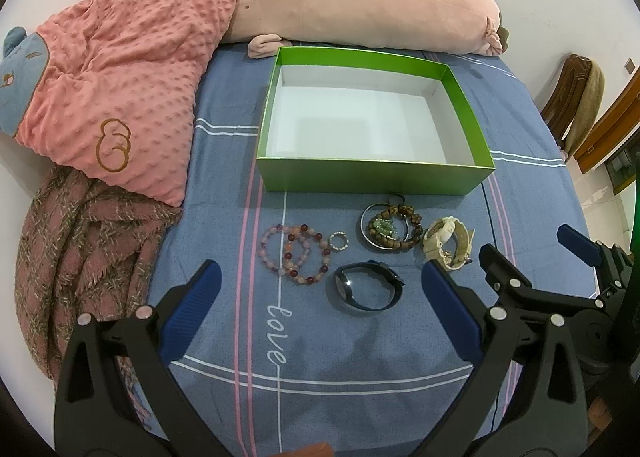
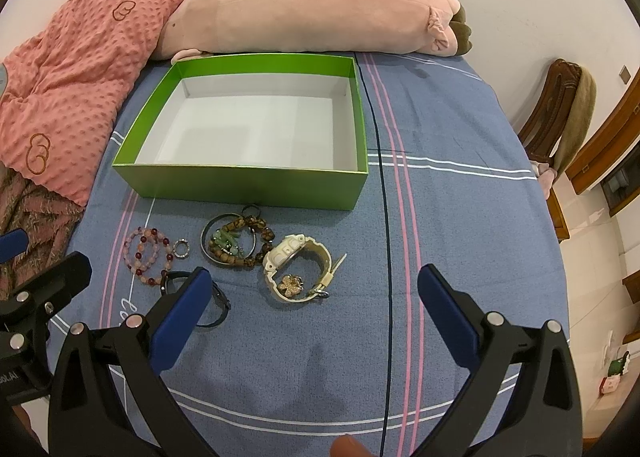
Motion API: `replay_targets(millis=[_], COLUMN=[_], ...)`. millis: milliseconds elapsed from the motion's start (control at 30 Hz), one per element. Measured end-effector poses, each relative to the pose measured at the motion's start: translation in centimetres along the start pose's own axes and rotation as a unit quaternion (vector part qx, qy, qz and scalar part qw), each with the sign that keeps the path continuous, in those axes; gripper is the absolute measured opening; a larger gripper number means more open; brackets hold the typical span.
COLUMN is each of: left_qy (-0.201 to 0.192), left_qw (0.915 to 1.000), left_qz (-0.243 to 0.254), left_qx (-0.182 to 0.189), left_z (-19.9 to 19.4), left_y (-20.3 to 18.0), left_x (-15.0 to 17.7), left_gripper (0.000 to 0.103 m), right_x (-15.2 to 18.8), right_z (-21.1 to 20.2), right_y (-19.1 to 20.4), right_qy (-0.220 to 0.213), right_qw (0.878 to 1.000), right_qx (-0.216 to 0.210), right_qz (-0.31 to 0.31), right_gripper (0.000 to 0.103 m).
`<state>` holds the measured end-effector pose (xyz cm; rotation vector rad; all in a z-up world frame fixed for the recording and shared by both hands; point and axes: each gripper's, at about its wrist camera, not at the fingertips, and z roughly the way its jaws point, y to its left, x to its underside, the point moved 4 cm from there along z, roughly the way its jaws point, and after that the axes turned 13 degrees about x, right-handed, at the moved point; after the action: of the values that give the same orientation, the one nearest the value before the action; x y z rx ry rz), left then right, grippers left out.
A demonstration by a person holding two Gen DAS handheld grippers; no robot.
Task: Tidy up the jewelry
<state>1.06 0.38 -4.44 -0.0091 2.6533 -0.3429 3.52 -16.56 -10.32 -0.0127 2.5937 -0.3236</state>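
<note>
Left wrist view: black watch (image 1: 368, 291) lies between, just beyond, spread jaws.

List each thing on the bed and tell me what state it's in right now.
Green box: open, no lid, nothing inside.
Pink bead bracelets: loose on the sheet.
Small ring: flat on the sheet.
Brown bead bracelet pile: heaped, tangled.
Cream watch: strap looped, on its side.
Black watch: strap closed, lying flat.
Left gripper: open, empty.
Right gripper: open, empty.
</note>
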Motion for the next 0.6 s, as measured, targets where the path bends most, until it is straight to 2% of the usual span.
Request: replay_targets(millis=[600], left_qy=[0.003], left_qw=[1.0000], left_qz=[-0.002], left_qx=[0.002], left_z=[0.26], left_y=[0.46], left_x=[0.30], left_gripper=[0.101], right_x=[0.10], right_z=[0.16], right_y=[0.36], right_qy=[0.002], right_qw=[1.000], right_qx=[0.004], right_qz=[-0.005], right_gripper=[0.102])
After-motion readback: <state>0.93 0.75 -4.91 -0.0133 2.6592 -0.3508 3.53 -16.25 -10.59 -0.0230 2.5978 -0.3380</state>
